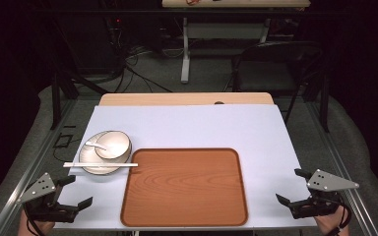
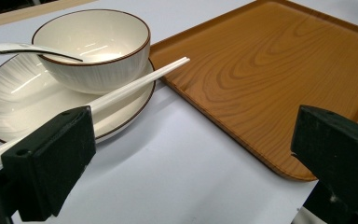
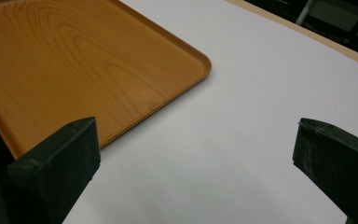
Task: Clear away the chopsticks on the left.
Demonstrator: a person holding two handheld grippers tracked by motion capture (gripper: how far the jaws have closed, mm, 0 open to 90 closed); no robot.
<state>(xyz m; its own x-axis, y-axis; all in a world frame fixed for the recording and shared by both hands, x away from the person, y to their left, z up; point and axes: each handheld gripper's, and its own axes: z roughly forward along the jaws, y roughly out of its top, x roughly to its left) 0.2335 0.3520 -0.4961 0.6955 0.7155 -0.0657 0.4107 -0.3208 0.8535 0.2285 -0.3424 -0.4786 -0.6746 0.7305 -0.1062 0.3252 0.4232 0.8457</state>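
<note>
**Grippers wait at table's edge**

A wooden tray [image 1: 184,187] lies centre on the table [image 1: 187,125]. Left of it, a plate [image 1: 86,162] carries a bowl [image 1: 114,145], spoon [image 1: 94,144] and chopsticks [image 1: 101,164]. Left gripper [image 1: 74,191] and right gripper [image 1: 290,186] rest released, jaws apart.

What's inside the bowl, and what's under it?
A white spoon rests in the bowl, handle over the rim. The bowl sits on a white plate, with chopsticks laid across the plate. The spoon's head is hidden by the bowl's wall.

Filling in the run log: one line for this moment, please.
left claw open, idle | right claw open, idle | bowl, spoon, chopsticks on plate | tray bare
</note>
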